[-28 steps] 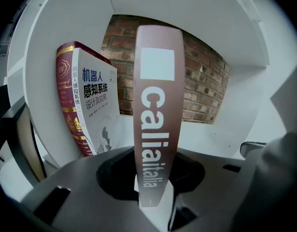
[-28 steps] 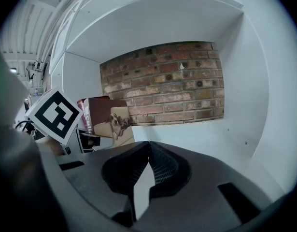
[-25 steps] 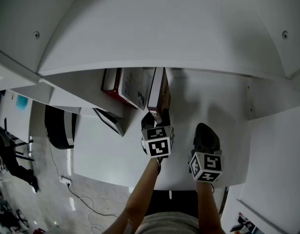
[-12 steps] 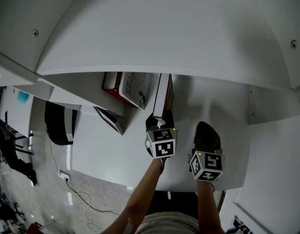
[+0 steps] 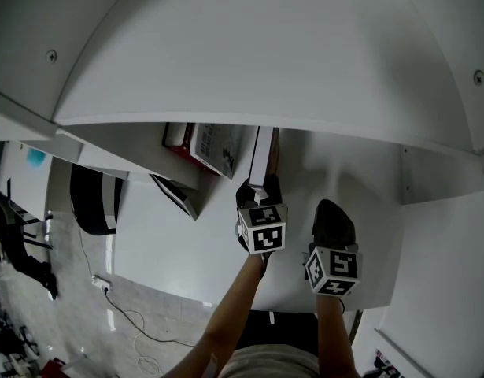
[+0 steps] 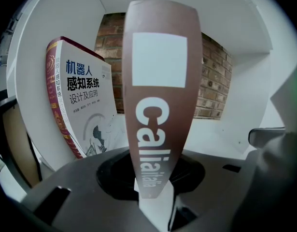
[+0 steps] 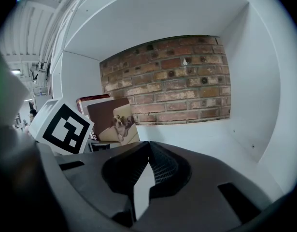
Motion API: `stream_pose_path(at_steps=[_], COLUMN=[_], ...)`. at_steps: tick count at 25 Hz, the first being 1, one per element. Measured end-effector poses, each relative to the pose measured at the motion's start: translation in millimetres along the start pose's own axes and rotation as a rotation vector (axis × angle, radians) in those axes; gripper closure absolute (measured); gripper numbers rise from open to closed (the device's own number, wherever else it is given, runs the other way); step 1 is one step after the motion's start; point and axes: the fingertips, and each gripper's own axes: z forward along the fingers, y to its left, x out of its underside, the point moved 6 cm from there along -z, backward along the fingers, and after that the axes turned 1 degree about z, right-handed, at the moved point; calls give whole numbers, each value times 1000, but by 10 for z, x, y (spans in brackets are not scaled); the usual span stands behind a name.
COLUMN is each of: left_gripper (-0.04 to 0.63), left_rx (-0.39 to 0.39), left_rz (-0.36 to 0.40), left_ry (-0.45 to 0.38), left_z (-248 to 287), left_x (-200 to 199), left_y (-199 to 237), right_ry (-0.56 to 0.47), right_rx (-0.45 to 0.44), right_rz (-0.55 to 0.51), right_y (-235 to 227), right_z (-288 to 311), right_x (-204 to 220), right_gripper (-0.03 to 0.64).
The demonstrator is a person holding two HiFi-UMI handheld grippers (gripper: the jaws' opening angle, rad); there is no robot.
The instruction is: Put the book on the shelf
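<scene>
A brown book (image 6: pixel 158 105) with white lettering on its spine stands upright in the shelf bay, and my left gripper (image 6: pixel 153 197) is shut on its spine's lower end. In the head view this book (image 5: pixel 263 152) pokes under the shelf's top board, held by the left gripper (image 5: pixel 257 194). In the right gripper view the book's cover (image 7: pixel 114 122) shows a dog. My right gripper (image 7: pixel 148 146) is shut with nothing in it. It hangs beside the left one, to its right, over the shelf floor (image 5: pixel 348 176).
A white and red book (image 6: pixel 83 110) leans in the bay just left of the brown one. A dark-framed flat object (image 5: pixel 179 195) leans further left. A brick wall (image 7: pixel 172 76) closes the back, and a white side panel (image 7: pixel 249 95) stands at the right.
The left gripper and the brown book have shifted slightly right and the book stands straighter. The right gripper has hardly moved.
</scene>
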Motion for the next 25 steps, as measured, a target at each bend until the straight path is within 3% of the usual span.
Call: stream_pose_path(at_steps=[20, 25], left_gripper=[445, 445], left_rx=[-32, -7], left_rz=[-7, -16], left_ry=[-42, -61], left_z=[243, 143], left_x=[-200, -224], left_y=[-8, -56], right_ry=[8, 9], right_rx=[10, -7], right_rz=[13, 34], right_y=[-108, -88], right_z=[56, 49], right_x=[10, 17], right_gripper=[600, 600])
